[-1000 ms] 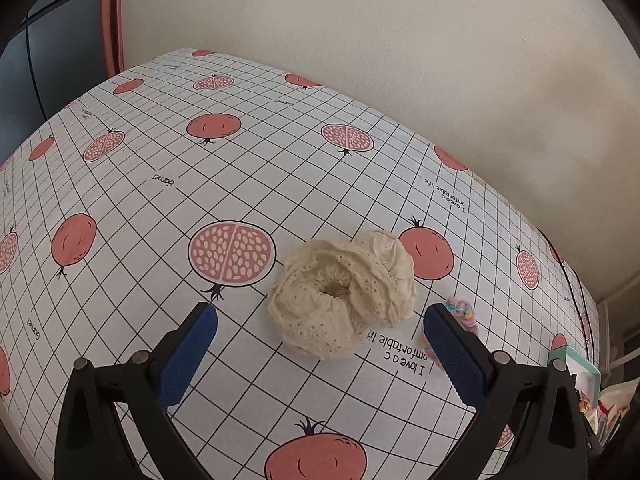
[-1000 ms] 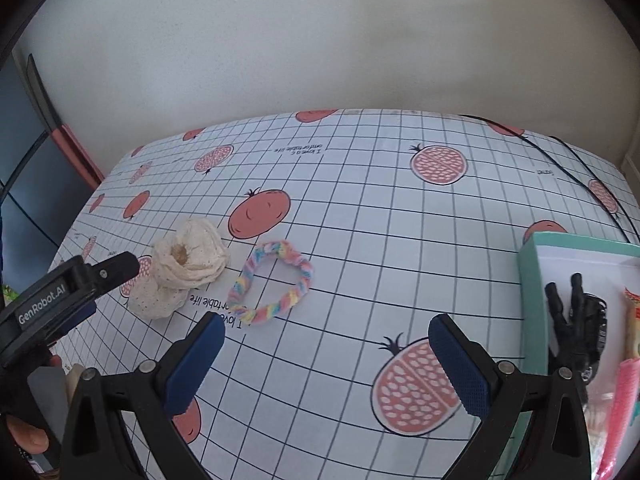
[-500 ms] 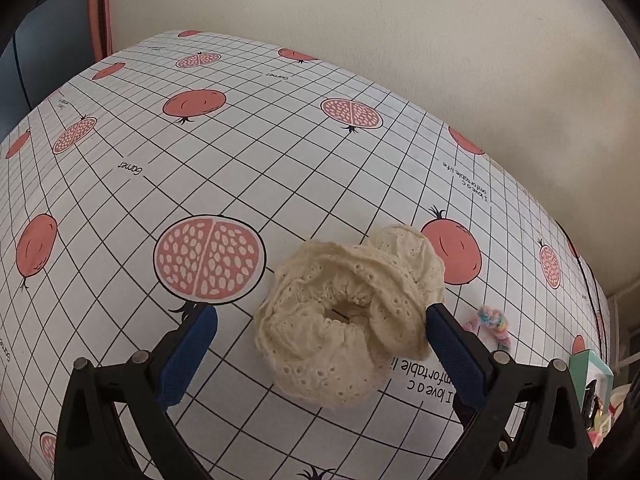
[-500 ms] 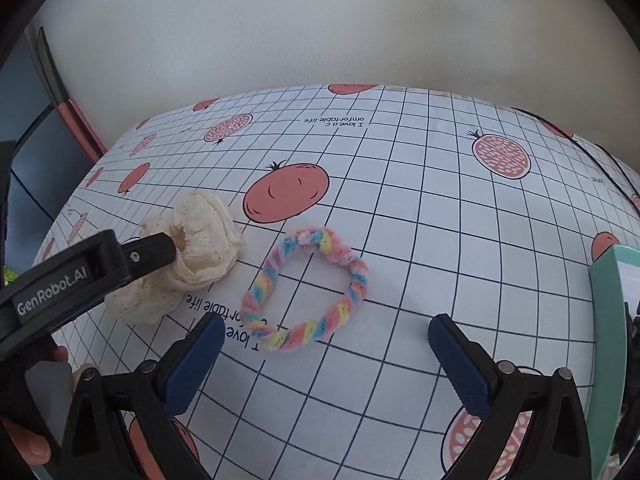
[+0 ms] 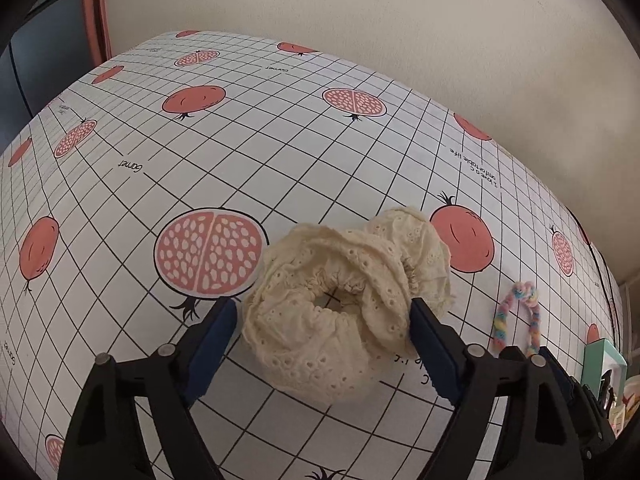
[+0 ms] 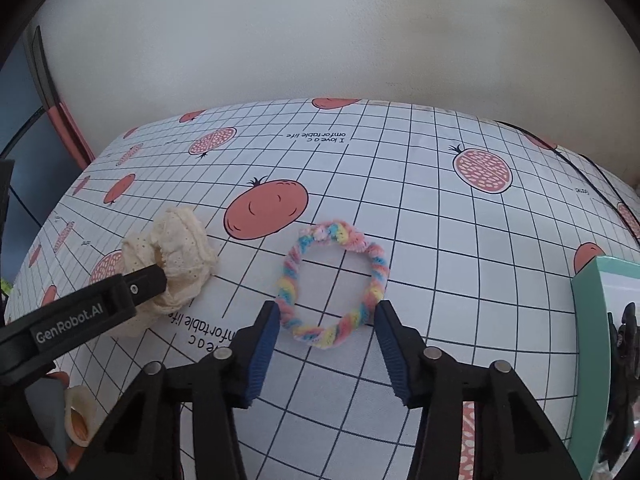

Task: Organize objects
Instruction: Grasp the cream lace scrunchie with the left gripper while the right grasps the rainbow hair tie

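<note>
The left hand-held gripper (image 5: 322, 322) is spread wide with its blue pads on either side of a cream, ruffled eyelet-fabric scrunchie (image 5: 344, 308); the right pad touches the fabric, the left pad sits just beside it, and nothing is clamped. The scrunchie lies on the surface (image 5: 280, 152), a white grid-patterned cloth printed with red pomegranates. The right hand-held gripper (image 6: 325, 322) is likewise spread, its pads flanking the near edge of a pastel rainbow, twisted fuzzy hair ring (image 6: 334, 282) lying flat on the cloth, just beside the scrunchie (image 6: 176, 256). At the far right stands a teal-walled box (image 6: 590, 320) with dark items inside. A plain pale wall (image 6: 320, 32) rises behind the surface.
</note>
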`<action>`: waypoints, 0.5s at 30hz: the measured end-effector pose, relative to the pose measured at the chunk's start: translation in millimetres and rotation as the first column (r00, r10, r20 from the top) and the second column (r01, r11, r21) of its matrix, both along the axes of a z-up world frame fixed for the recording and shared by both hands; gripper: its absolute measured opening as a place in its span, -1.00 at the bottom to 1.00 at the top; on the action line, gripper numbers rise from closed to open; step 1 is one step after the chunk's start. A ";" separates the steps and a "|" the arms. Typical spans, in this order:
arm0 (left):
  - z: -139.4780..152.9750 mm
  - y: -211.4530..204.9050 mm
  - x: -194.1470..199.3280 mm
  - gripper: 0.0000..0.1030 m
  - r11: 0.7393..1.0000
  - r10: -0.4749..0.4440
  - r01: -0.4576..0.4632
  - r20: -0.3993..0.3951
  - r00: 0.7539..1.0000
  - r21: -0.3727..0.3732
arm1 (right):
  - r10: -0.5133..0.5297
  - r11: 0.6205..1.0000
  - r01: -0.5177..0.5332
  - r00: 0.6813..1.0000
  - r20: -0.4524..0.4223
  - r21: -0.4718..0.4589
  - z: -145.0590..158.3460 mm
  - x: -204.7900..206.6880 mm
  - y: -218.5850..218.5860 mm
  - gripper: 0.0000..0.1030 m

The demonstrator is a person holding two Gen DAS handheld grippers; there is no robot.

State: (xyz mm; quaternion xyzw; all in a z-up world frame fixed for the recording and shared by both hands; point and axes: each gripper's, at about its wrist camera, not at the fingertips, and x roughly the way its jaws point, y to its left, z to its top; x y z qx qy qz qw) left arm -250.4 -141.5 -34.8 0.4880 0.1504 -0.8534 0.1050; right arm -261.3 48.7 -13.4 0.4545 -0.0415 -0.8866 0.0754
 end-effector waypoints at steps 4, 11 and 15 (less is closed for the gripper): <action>1.3 -3.9 0.0 0.27 1.000 0.011 -0.011 0.005 1.000 -0.017 | -0.002 1.000 0.002 1.000 0.001 -0.024 0.3 0.4 5.1 -0.13; 4.7 -11.7 1.9 -0.54 0.999 0.020 -0.020 -0.006 1.000 0.035 | -0.008 0.999 0.008 1.000 -0.002 -0.037 4.3 0.3 12.9 -0.16; 9.8 -13.5 2.9 -0.68 0.999 0.021 -0.020 -0.014 1.000 0.032 | -0.006 0.999 0.005 1.000 -0.018 -0.037 11.4 1.7 15.9 -0.17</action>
